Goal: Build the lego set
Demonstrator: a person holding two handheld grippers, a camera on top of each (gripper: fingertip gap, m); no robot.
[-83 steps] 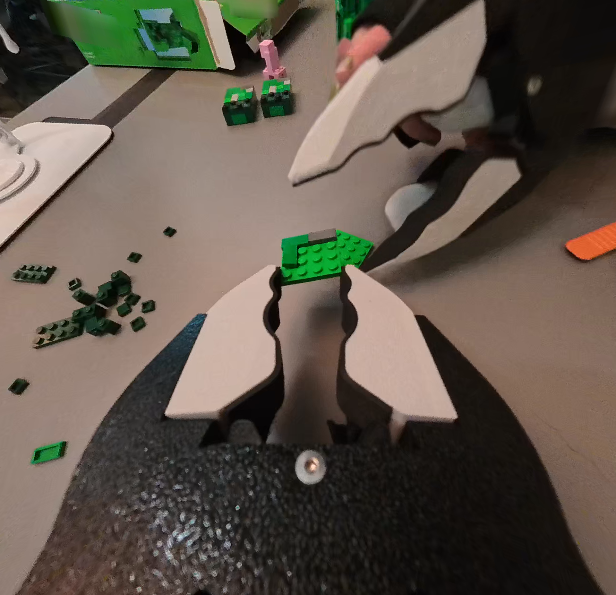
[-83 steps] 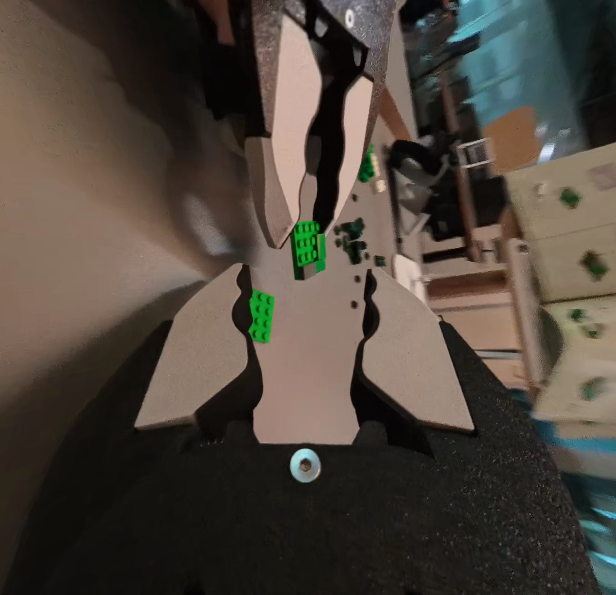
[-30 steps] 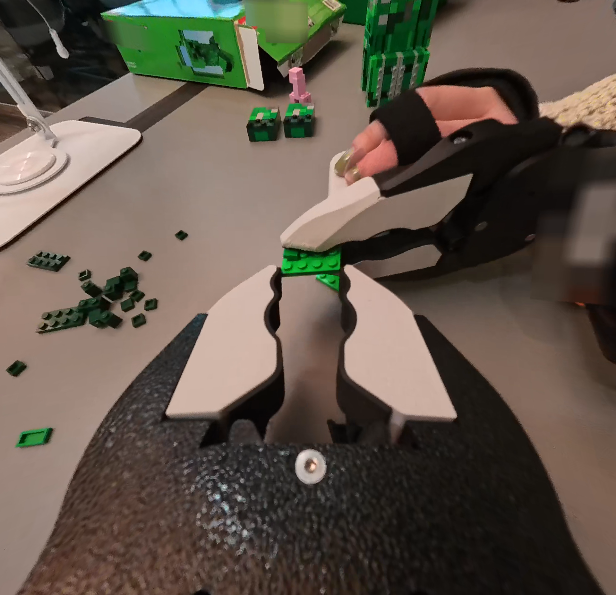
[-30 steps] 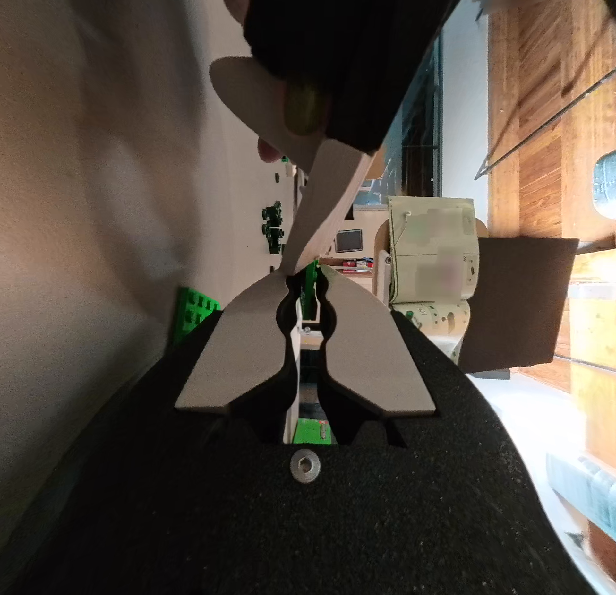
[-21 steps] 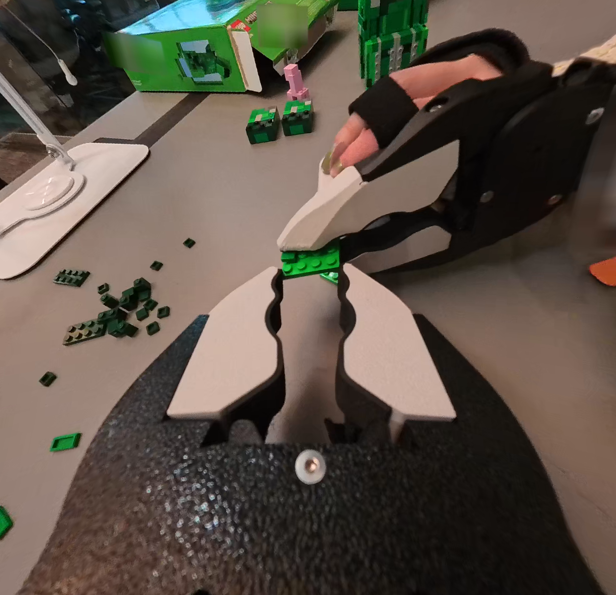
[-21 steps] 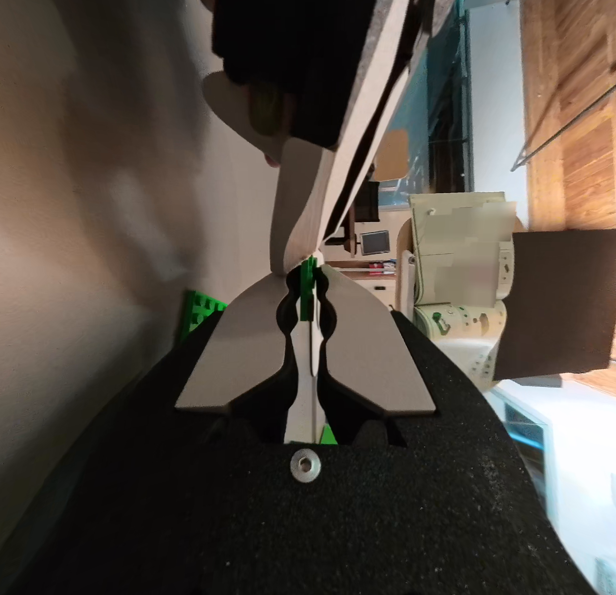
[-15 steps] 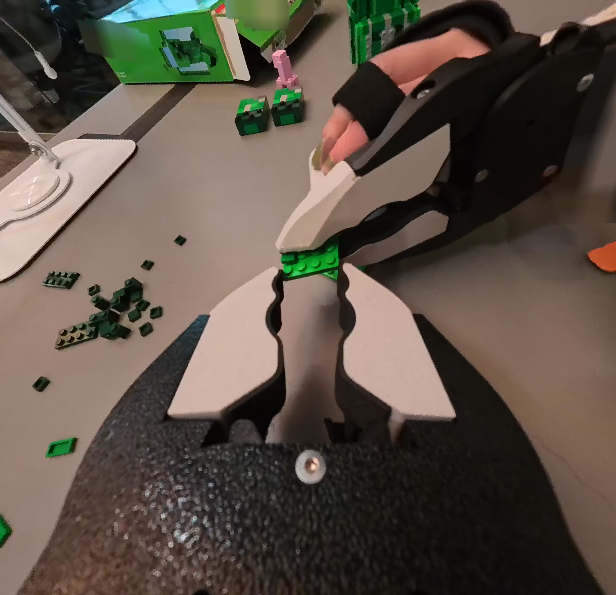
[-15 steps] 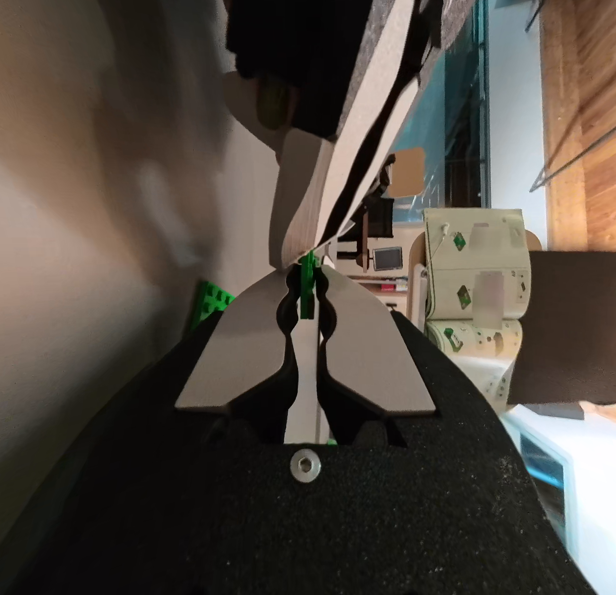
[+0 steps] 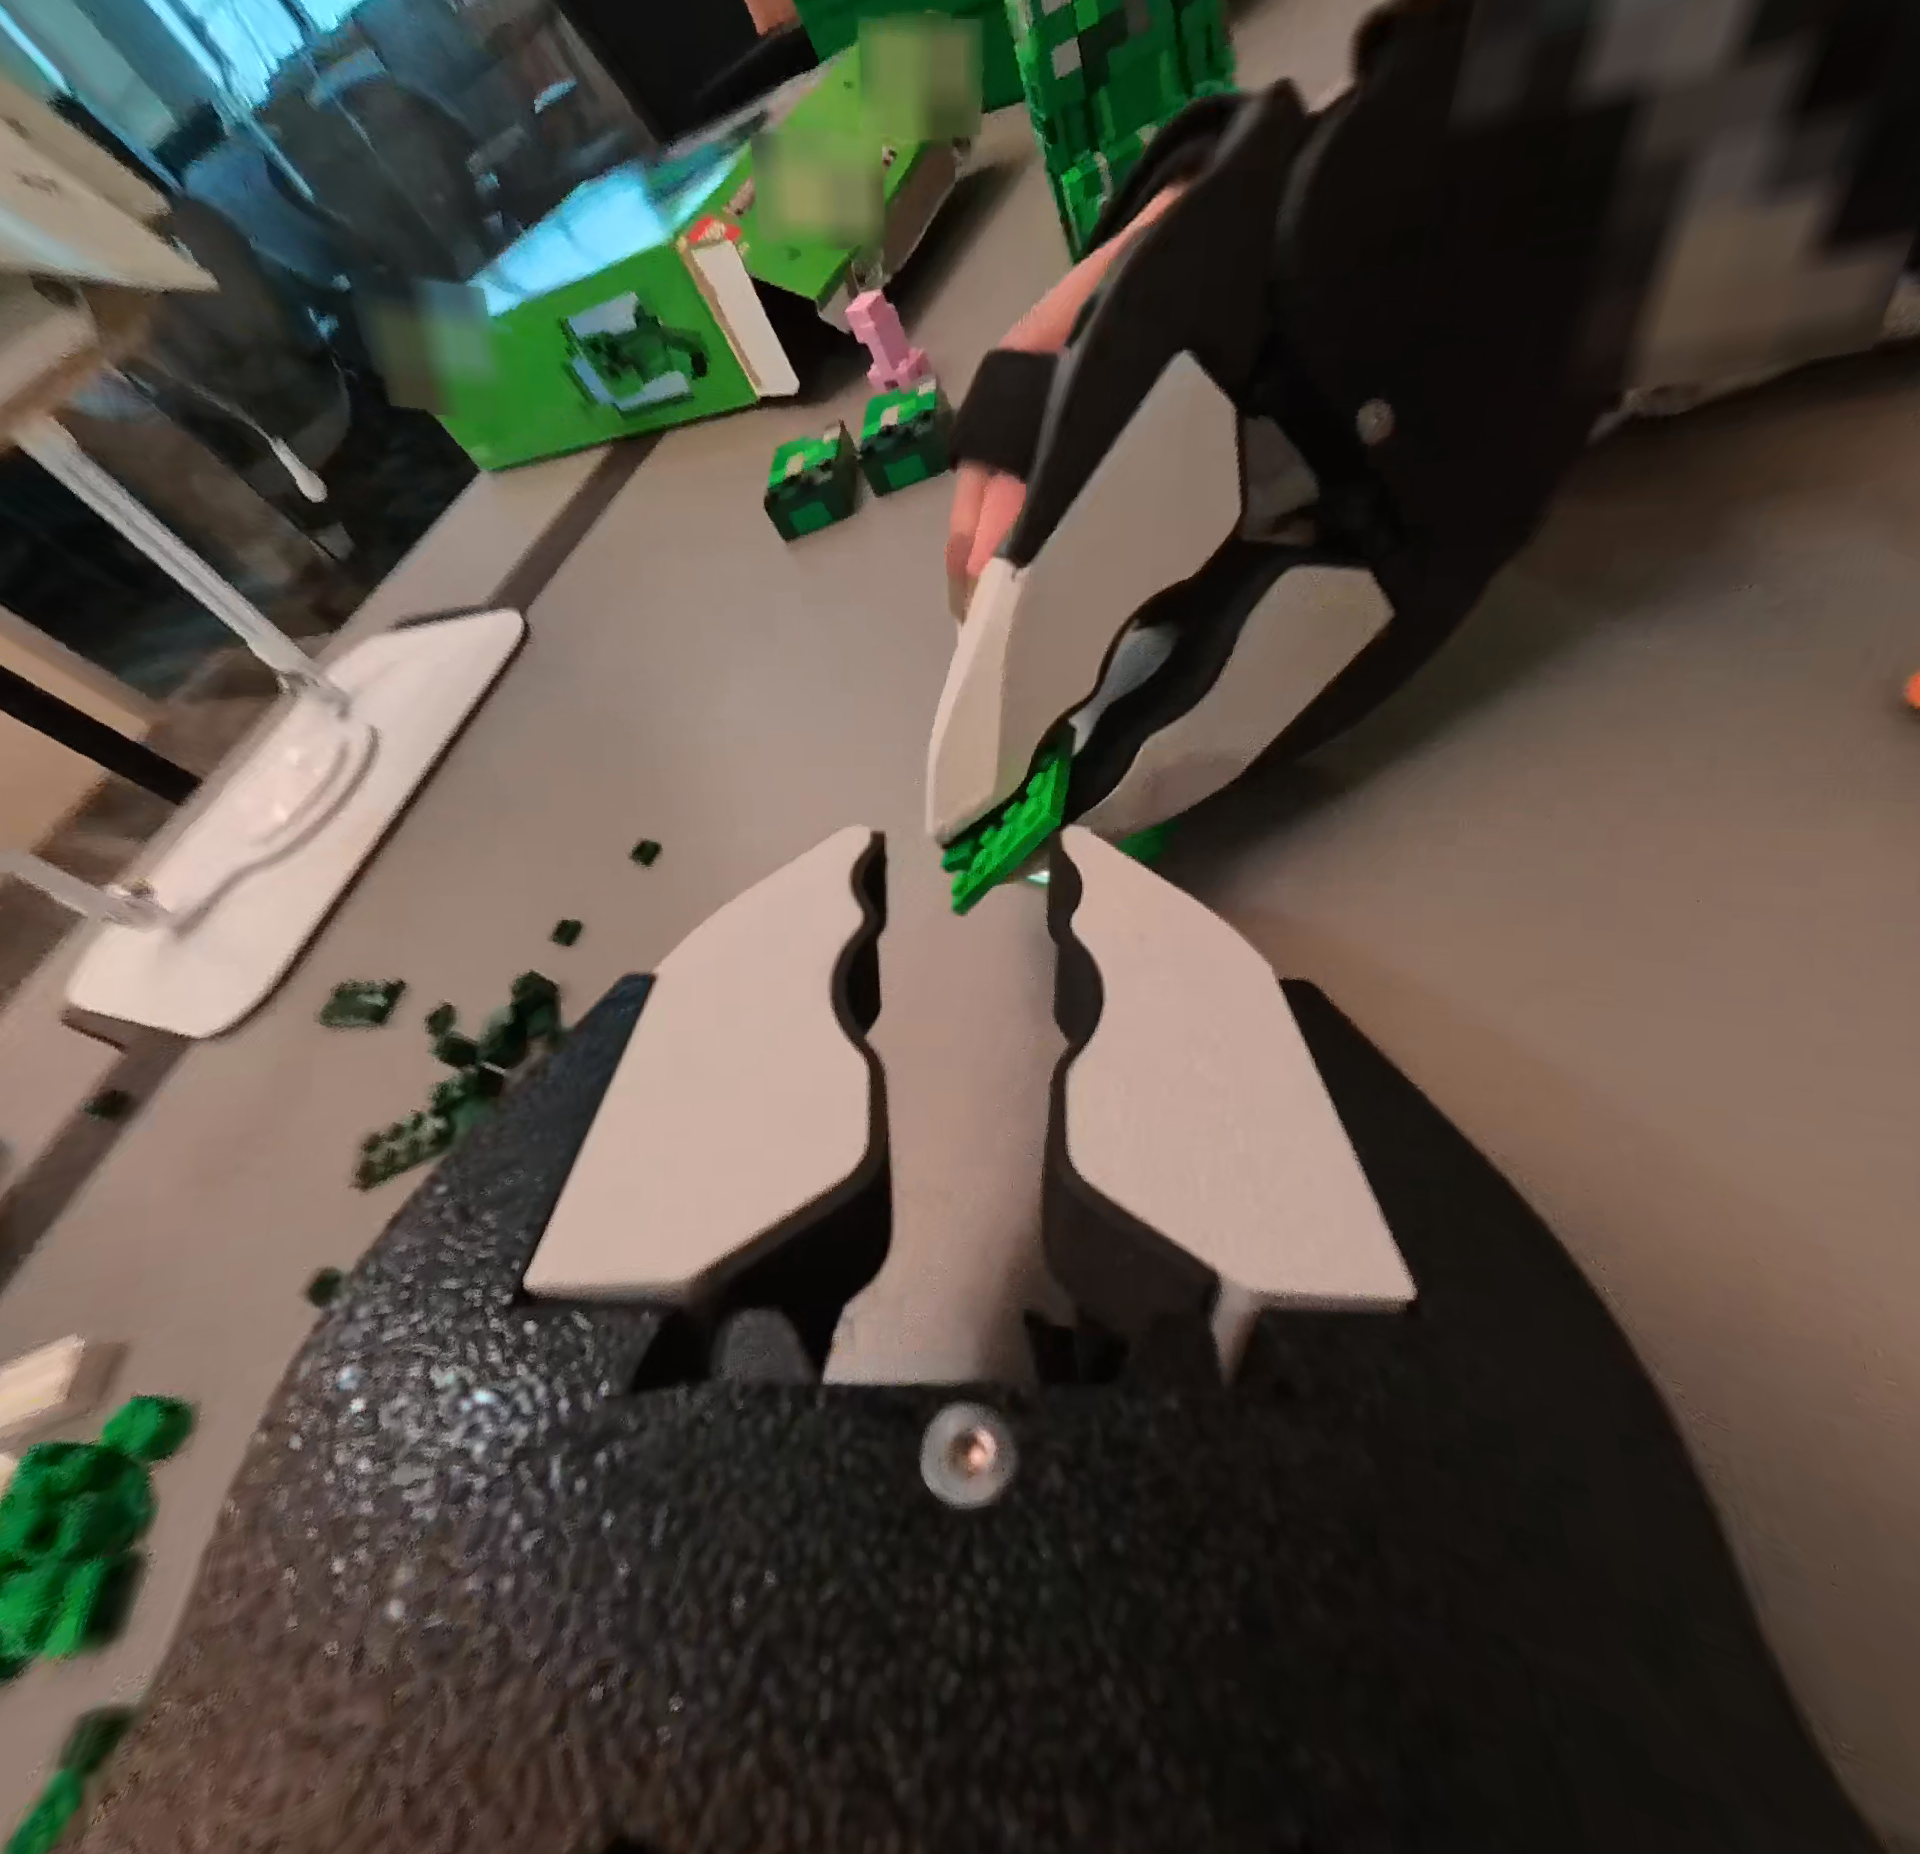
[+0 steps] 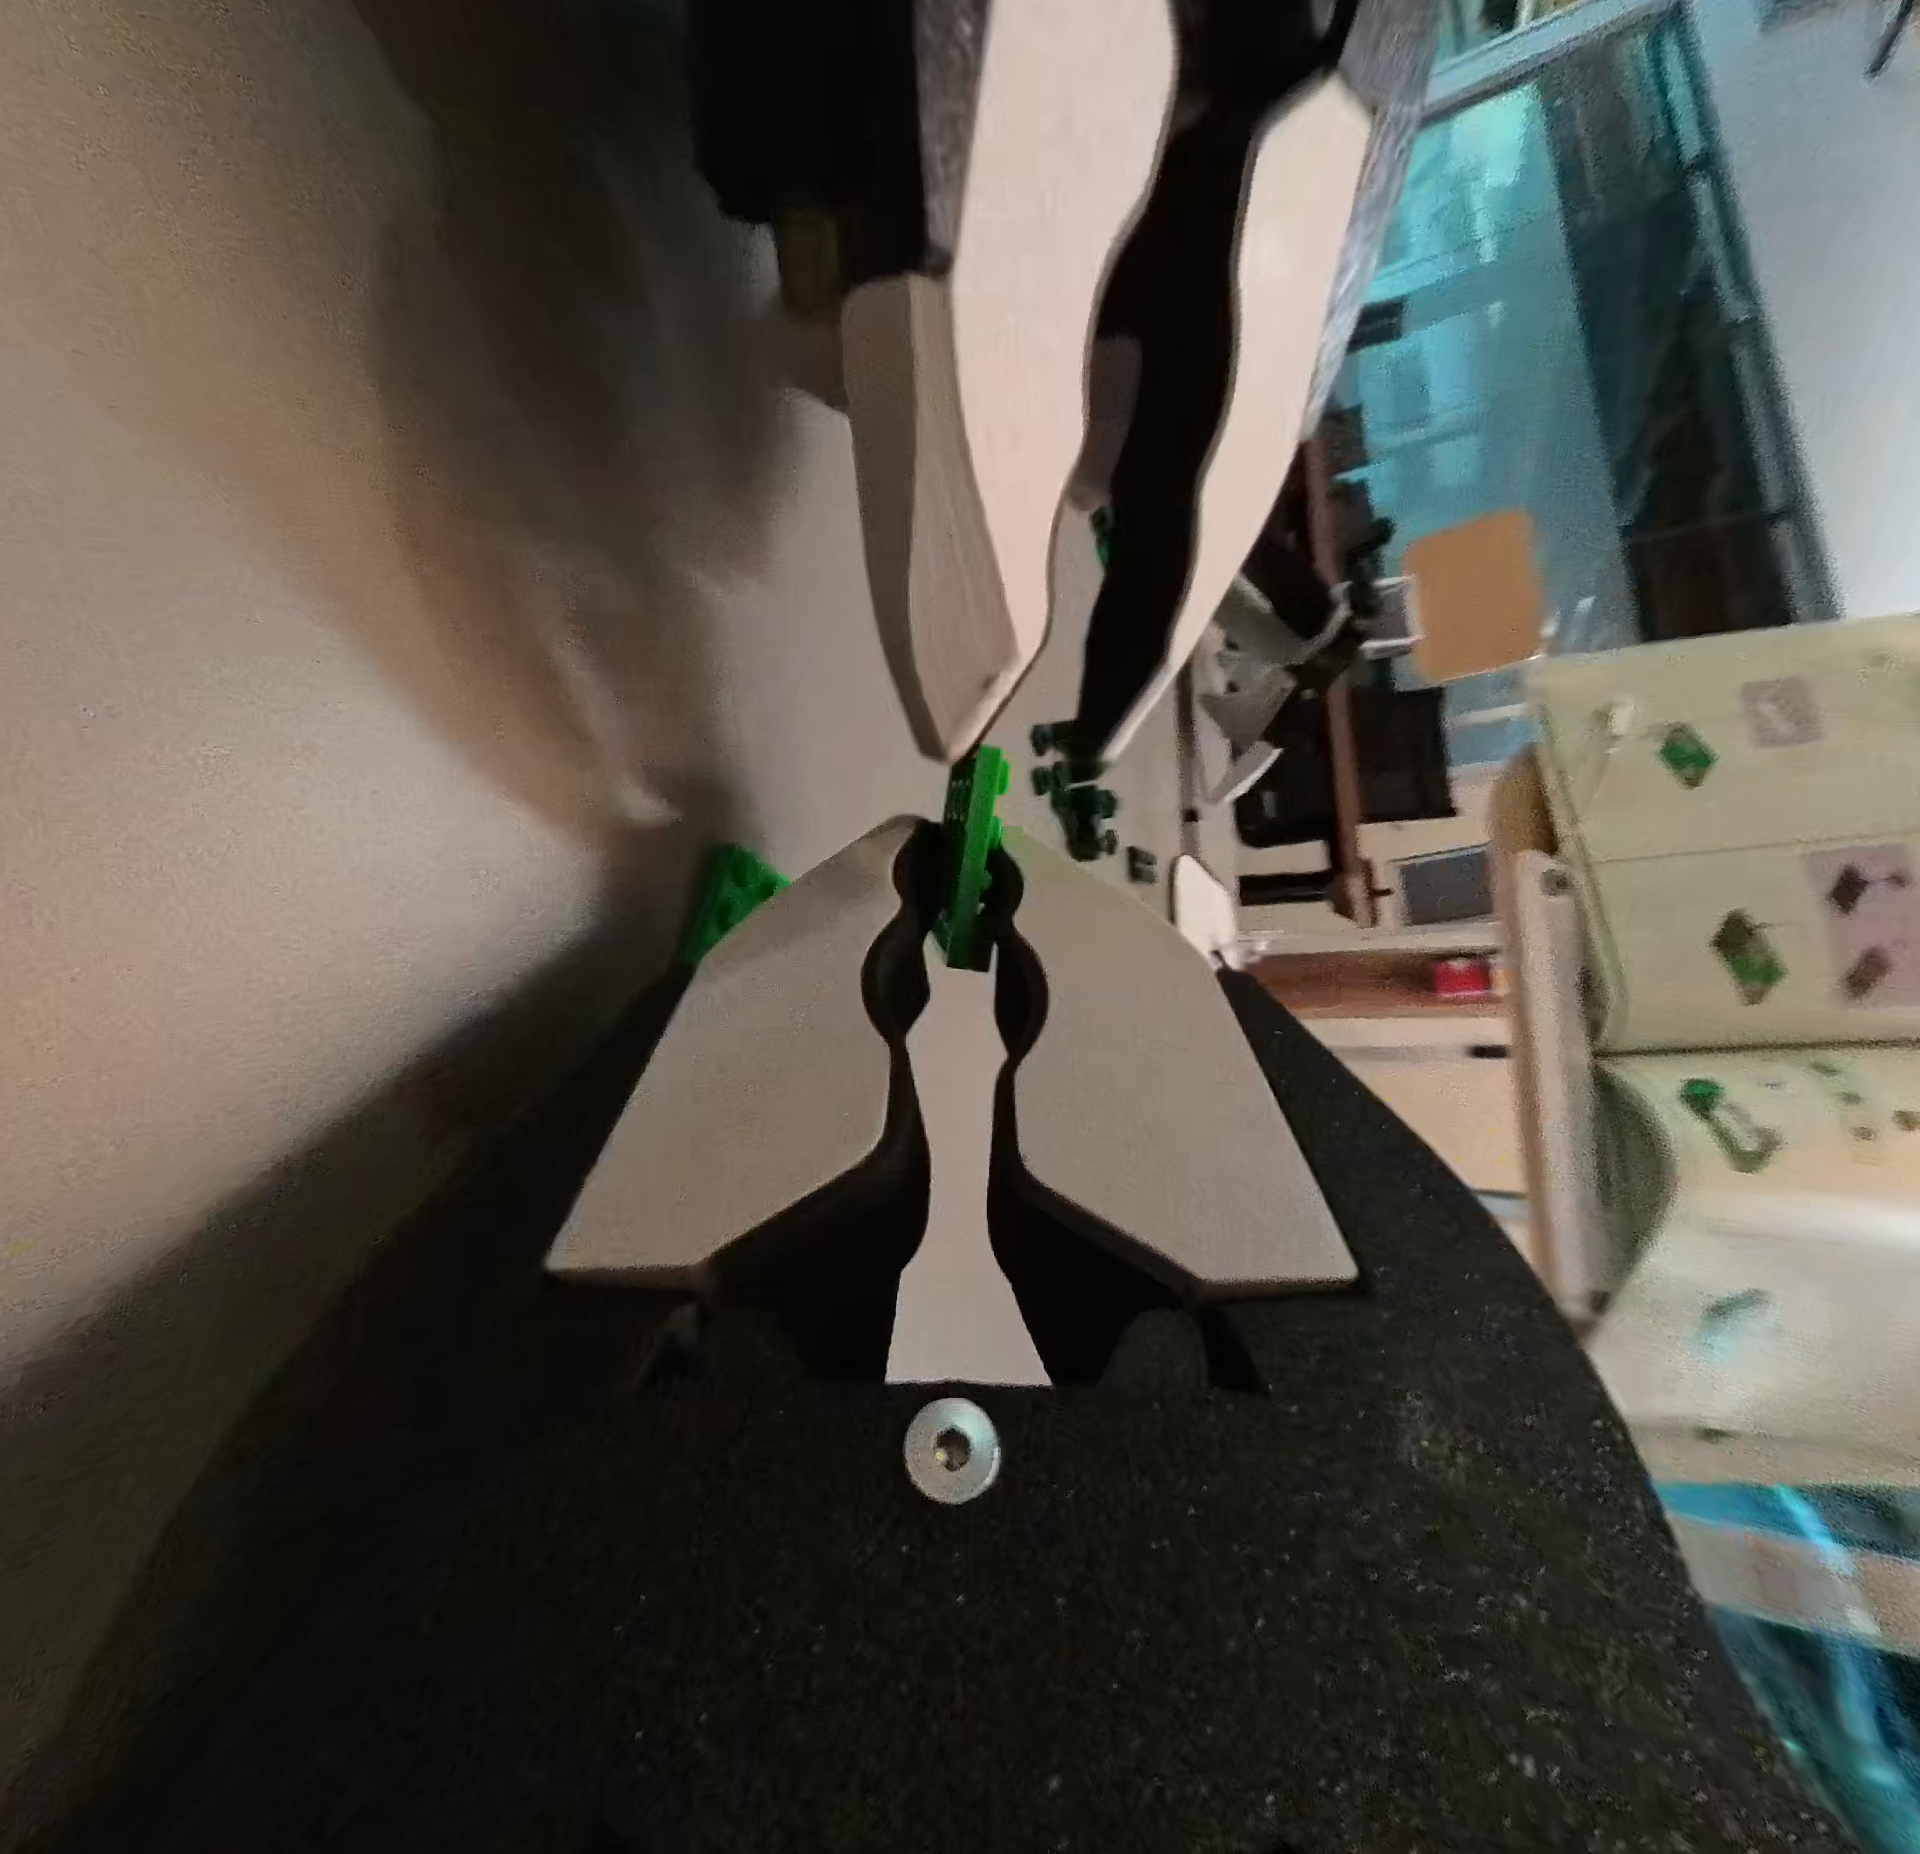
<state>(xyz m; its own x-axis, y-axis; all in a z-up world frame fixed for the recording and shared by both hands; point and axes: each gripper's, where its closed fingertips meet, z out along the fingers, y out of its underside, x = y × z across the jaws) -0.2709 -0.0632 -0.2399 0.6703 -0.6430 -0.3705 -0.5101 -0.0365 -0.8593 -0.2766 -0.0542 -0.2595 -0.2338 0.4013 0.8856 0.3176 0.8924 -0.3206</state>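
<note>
I judge that the build is somewhere in the middle: a tall green blocky figure point(image 9: 1122, 79) stands finished at 12 o'clock in the left wrist view, and two small green cubes point(image 9: 857, 459) with a pink figure point(image 9: 886, 344) wait in front of the green box point(image 9: 613, 350), but many dark green loose pieces point(image 9: 457, 1066) lie scattered on the grey table point(image 9: 1558, 973) at 9 o'clock, so much is left. My right gripper point(image 10: 961, 848) is clamped on the green plate point(image 10: 971, 869), which I hold above the table, tilted on its edge; in the left wrist view the same plate point(image 9: 1013, 838) sticks out from its tips at about 12 o'clock. My left gripper point(image 9: 966, 848) has its jaws apart and holds nothing; its right tip is just beside the plate, but I cannot tell if it touches. A second bright green plate point(image 10: 732, 895) lies flat on the table at 9 o'clock of the right gripper. The plate is thin hard plastic with round studs, glossy. The gripper fingers point(image 9: 727, 1087) are pale, matte and flat with wavy inner edges, and the bodies are black and grainy. The table looks smooth and dull. At 9 o'clock a white flat base point(image 9: 301, 796) with a clear stand rests. I think the next step is to join this plate to another piece.
</note>
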